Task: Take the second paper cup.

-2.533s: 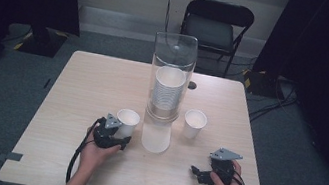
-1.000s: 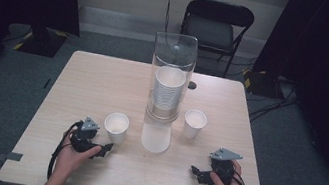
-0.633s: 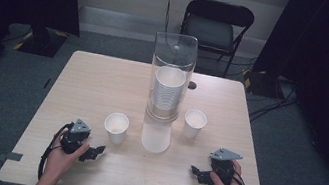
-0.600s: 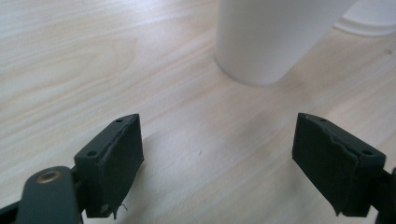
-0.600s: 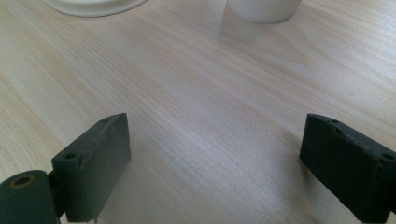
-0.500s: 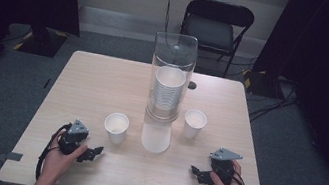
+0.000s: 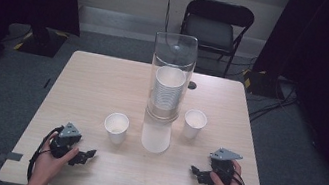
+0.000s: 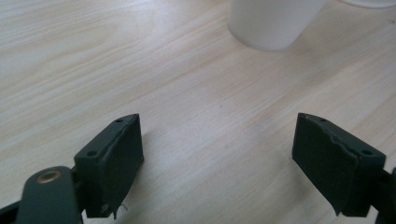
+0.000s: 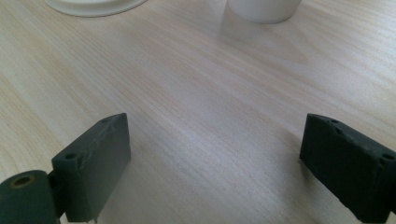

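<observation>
My left gripper (image 7: 83,156) rests low on the wooden table (image 7: 103,82), jaws wide apart with nothing but bare wood between them. My right gripper (image 7: 197,171) sits the same way, jaws spread and empty. I take the clear cup dispenser (image 7: 171,73), the tall tube at the table's middle with a stack of paper cups (image 7: 168,93) inside, as my landmark. One loose paper cup (image 7: 116,127) stands upright just left of the dispenser's base, and a second paper cup (image 7: 194,124) stands just right of it. Both are well apart from my jaws.

The left cup is the one nearest my left gripper, and I judge it the likeliest to suffer. It looks light and empty, so a jaw brushing its wall on the way in could tip or skid it toward the dispenser. Closing too hard would crumple the thin rim. Reaching for the dispenser's bottom cup, I could knock the tall tube itself, and it looks top-heavy enough to topple.
</observation>
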The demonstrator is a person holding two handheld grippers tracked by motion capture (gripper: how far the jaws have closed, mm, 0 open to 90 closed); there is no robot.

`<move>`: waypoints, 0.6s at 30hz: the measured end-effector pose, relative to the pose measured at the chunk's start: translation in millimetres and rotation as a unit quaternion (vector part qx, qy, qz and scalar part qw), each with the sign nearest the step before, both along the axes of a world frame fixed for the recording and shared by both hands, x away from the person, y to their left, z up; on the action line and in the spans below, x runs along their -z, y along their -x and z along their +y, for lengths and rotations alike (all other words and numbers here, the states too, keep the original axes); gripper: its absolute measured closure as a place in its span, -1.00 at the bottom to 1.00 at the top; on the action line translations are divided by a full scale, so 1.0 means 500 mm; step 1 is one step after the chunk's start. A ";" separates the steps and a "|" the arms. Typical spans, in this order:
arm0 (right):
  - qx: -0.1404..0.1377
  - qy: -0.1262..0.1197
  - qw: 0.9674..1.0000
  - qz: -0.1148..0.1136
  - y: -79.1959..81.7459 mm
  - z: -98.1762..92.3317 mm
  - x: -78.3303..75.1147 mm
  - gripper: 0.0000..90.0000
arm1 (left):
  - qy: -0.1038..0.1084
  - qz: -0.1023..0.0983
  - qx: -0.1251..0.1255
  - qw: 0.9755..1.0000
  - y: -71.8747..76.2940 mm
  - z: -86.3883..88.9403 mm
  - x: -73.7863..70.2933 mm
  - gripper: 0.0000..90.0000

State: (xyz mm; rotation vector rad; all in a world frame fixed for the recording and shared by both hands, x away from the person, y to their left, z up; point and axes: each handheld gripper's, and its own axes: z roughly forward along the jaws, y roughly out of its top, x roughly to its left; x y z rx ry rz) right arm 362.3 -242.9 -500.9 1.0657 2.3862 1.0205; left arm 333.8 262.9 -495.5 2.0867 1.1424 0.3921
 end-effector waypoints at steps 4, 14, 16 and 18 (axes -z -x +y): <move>0.000 0.000 1.000 0.000 0.000 0.000 0.000 -0.82 | -0.009 -0.014 0.008 1.000 0.006 0.005 0.005 -0.64; 0.000 0.000 1.000 0.000 0.000 0.000 0.000 -0.82 | -0.019 -0.035 0.020 0.999 0.013 0.006 0.012 -0.67; 0.000 0.000 1.000 0.000 0.000 0.000 0.000 -0.82 | -0.019 -0.034 0.020 0.999 0.013 0.006 0.012 -0.68; 0.000 0.000 1.000 0.000 0.000 0.000 0.000 -0.82 | -0.018 -0.033 0.021 0.999 0.013 0.006 0.012 -0.69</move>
